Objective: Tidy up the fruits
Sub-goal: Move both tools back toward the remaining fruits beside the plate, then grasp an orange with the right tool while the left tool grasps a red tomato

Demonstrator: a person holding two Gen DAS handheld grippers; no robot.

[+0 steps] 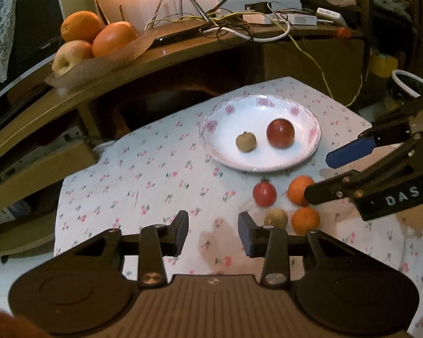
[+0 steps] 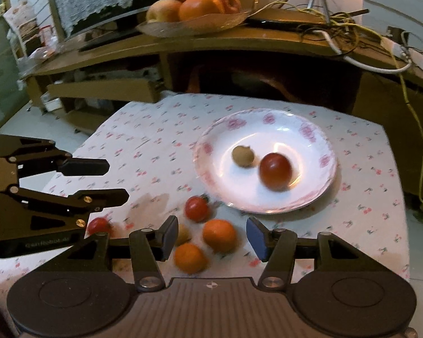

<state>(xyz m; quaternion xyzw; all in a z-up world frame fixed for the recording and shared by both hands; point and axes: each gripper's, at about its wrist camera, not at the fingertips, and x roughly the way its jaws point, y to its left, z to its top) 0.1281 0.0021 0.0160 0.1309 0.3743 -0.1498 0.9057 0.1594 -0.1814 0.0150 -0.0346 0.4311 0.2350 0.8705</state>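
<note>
A white floral plate on the cherry-print cloth holds a red fruit and a small brown fruit. In front of it lie a red fruit, two oranges and a brown fruit. Another red fruit lies further left. My left gripper is open and empty, left of the pile. My right gripper is open and empty, just above the oranges.
A wooden shelf behind the table carries a tray of oranges and apples and tangled cables. A dark bowl stands at the far right. The table's edges drop to a pale floor.
</note>
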